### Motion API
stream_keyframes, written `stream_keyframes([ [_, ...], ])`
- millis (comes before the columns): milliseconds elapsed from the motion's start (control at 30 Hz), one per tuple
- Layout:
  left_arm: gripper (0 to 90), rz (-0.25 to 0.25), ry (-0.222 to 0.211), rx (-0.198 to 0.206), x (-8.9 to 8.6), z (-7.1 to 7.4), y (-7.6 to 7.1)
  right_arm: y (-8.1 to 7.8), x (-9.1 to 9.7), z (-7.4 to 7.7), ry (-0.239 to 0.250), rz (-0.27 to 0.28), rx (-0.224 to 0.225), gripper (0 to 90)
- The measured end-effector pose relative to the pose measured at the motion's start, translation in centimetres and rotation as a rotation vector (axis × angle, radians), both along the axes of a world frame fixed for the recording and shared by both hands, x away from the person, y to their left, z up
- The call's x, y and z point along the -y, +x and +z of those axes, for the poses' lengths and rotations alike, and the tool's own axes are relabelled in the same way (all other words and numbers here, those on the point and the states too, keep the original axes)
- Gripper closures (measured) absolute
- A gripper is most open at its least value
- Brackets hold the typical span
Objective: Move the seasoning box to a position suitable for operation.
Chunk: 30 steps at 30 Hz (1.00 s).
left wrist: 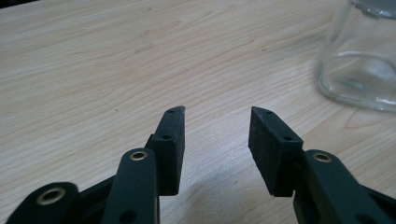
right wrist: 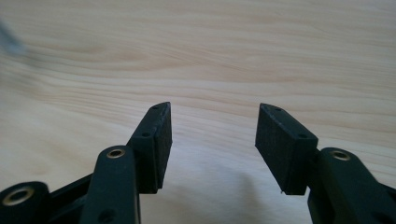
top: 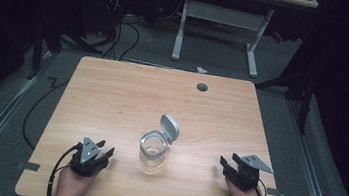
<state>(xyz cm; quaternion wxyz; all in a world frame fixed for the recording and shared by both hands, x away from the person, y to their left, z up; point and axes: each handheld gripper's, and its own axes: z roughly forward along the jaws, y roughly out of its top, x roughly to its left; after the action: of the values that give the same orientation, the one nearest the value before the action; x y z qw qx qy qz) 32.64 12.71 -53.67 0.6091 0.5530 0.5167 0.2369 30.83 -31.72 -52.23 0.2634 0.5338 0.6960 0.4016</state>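
Right gripper (right wrist: 212,135) low over the pale wooden tabletop (right wrist: 224,51), its two black jaws spread wide with bare wood grain between them, a blurred grey smudge (right wrist: 11,42) at upper left.
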Motion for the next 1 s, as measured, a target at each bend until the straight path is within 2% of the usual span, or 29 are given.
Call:
stream_keyframes([
  [133, 55.2, -0.002, -0.024, -0.017, 0.5, 0.1, 0.5, -0.6, 0.1, 0.4, 0.016, 0.011, 0.019, 53.9],
  [200, 56.1, -0.003, -0.033, -0.015, 0.6, 0.3, 0.6, -0.8, 0.2, 0.3, 0.016, 0.014, 0.011, 54.1],
  [300, 58.1, -0.012, -0.016, -0.012, 0.6, 0.3, 0.5, -1.1, 0.1, 0.3, 0.013, 0.012, 0.011, 55.4],
  [433, 62.1, -0.016, -0.041, -0.011, 0.5, 0.5, 0.7, -1.3, -0.3, 0.4, 0.011, 0.024, 0.016, 56.5],
  [533, 63.2, -0.026, -0.044, -0.010, 0.4, 0.7, 0.6, -1.2, -1.9, 0.6, 0.003, 0.079, 0.019, 58.9],
  [567, 63.8, -0.026, -0.044, -0.010, 0.4, 0.7, 0.6, -1.2, -1.9, 0.6, 0.003, 0.079, 0.019, 58.9],
  [633, 67.6, -0.030, -0.054, -0.013, 0.0, 0.9, 0.4, -0.7, -4.0, 1.0, -0.010, 0.140, 0.023, 62.7],
  [700, 72.1, -0.029, -0.061, -0.012, -0.1, 1.0, 0.4, -0.3, -5.5, 1.1, -0.022, 0.181, 0.007, 69.4],
  [833, 82.8, -0.024, -0.068, -0.012, -1.0, 1.2, 0.3, 0.8, -8.4, 1.2, -0.062, 0.253, -0.018, 90.0],
  [933, 88.2, -0.014, -0.083, -0.022, -1.5, 1.2, 0.3, 1.7, -10.4, 1.5, -0.065, 0.301, -0.029, 90.0],
  [1000, 88.2, -0.012, -0.086, -0.021, -1.5, 1.2, 0.3, 2.2, -11.4, 1.5, -0.069, 0.319, -0.031, 90.0],
])
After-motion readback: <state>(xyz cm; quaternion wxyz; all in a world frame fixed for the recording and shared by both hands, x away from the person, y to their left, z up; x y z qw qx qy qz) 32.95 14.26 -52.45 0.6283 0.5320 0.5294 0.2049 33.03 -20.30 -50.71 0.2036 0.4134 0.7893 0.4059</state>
